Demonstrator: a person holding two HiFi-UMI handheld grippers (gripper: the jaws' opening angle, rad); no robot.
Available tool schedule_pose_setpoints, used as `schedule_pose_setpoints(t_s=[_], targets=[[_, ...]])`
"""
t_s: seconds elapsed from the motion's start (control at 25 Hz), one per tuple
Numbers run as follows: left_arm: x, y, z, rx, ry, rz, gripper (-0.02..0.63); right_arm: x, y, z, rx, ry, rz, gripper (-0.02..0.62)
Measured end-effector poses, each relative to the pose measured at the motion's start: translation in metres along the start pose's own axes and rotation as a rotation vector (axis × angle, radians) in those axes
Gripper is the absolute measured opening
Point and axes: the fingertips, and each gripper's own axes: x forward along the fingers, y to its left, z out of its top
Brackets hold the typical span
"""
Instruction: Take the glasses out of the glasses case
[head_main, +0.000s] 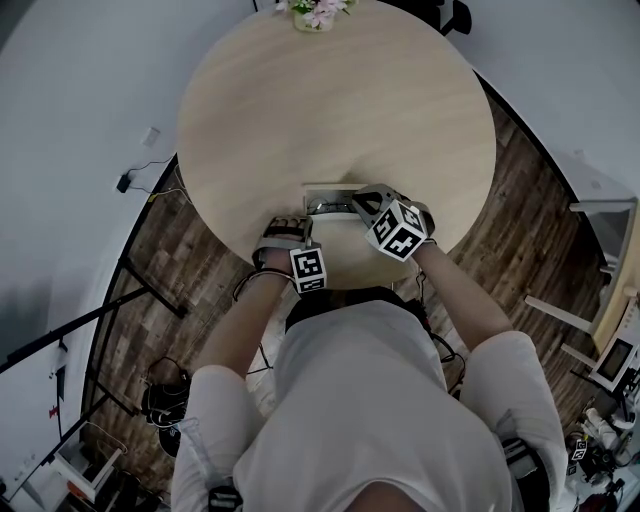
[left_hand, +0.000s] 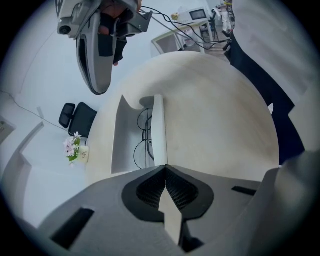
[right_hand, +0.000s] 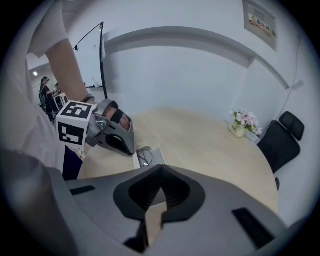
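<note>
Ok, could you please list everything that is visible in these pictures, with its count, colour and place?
table: one, round, light wood, in front of the person.
glasses case: one, white, open, at the table's near edge.
glasses: one pair, thin dark frame, lying inside the case.
flower pot: one, pink flowers in a pale pot, at the table's far edge.
office chair: one, black, beyond the table near the flowers.
floor: dark wood planks beside the table.
person: one, white shirt, bending over the table.
left gripper: grey, fingers closed on the case's edge.
right gripper: grey, fingers closed, nothing seen between them, raised above the case.
</note>
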Motion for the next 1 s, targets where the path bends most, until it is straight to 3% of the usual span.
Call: schedule_pose_setpoints(t_s=[0.4, 1.0], targets=[[-0.001, 0.0, -0.001, -0.024, -0.008, 0.015, 0.008, 0.034, 0.035, -0.006, -0.203, 0.142, 0.049, 0.015], [0.0, 0.001, -0.002, -0.038, -0.03, 0.004, 0.008, 0.085, 0.042, -0.02, -0.375, 0.335, 0.102, 0.032]])
